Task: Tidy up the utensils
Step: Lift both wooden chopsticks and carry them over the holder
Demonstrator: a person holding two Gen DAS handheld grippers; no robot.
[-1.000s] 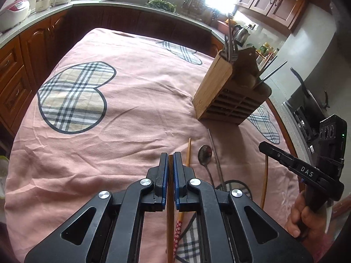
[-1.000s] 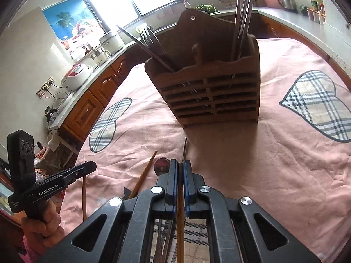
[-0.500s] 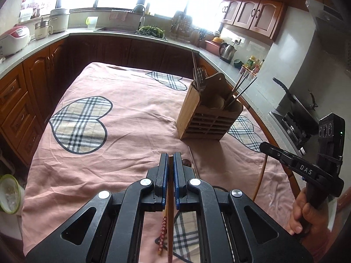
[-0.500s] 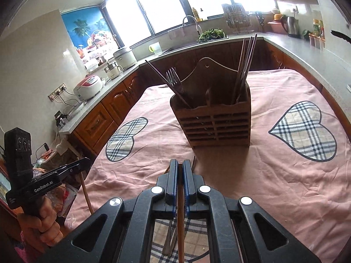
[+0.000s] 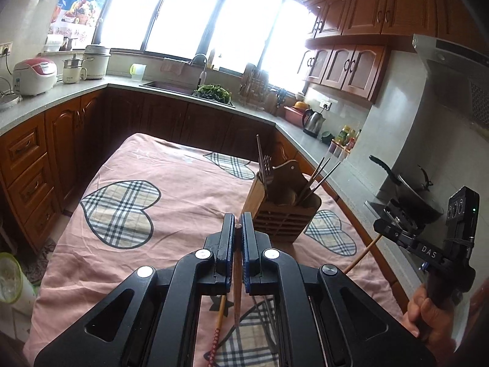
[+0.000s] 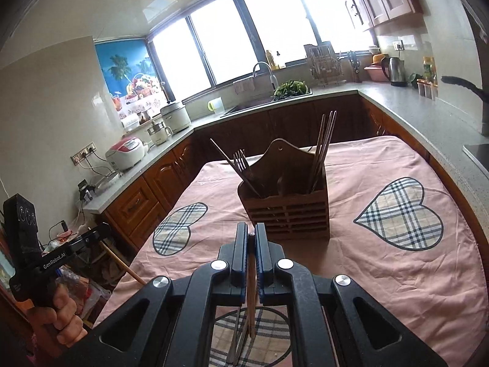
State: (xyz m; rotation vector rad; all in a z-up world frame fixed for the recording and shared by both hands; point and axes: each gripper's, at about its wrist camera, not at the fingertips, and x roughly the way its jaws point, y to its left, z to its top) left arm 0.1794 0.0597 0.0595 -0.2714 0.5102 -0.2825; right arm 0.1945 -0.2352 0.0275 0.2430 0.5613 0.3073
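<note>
Both grippers higher now, jaws each pinching a chopstick (image 5: 236, 278) — holder (image 6: 285, 211) well ahead.

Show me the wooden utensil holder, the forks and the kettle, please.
wooden utensil holder (image 6: 287, 214), right wrist view, slatted front wall.
forks (image 6: 240, 157), right wrist view, upturned tines.
kettle (image 5: 312, 121), left wrist view, steel body.

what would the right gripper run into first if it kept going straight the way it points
Most likely the slatted wooden utensil holder, which stands directly beyond the right gripper on the pink heart-patterned tablecloth. The thin wooden chopstick clamped between its fingers would probably touch first, though depth is hard to judge.
</note>
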